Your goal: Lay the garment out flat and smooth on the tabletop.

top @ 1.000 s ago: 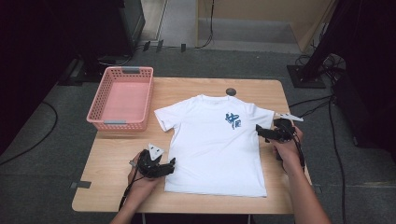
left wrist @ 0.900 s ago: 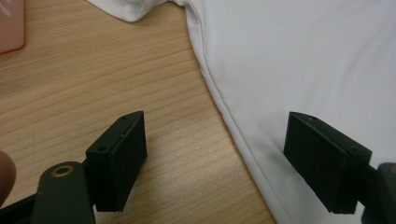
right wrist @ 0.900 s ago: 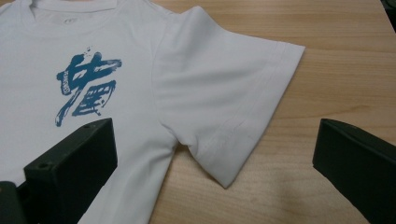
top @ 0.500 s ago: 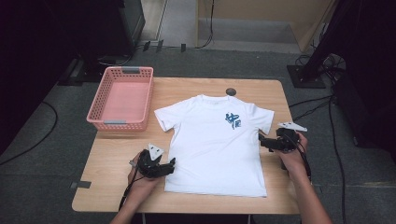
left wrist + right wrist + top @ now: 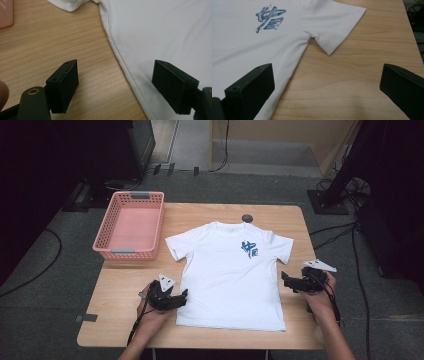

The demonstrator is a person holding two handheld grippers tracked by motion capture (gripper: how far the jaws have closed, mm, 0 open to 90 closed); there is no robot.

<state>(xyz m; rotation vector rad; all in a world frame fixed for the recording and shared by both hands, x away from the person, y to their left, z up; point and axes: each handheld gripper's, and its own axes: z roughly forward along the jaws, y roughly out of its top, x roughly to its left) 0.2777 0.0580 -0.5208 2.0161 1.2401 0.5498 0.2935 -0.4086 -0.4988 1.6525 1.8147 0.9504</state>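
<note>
On the wooden bench [image 5: 125, 285], a white T-shirt [image 5: 227, 275] with a blue chest print [image 5: 249, 248] lies flat, front up, beside a pink basket [image 5: 131, 225] at the far left. Left tongs [image 5: 183, 296], released, straddle the shirt's left side hem; right tongs [image 5: 285, 279], released, rest at its right edge below the sleeve [image 5: 332, 27]

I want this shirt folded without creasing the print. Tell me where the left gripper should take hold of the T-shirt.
Grip the T-shirt at its side seam edge near the bottom hem, coming in low from the table's bare side. The shirt lies flat, and the left gripper already straddles that edge with its fingers spread, so one can slide underneath.
</note>
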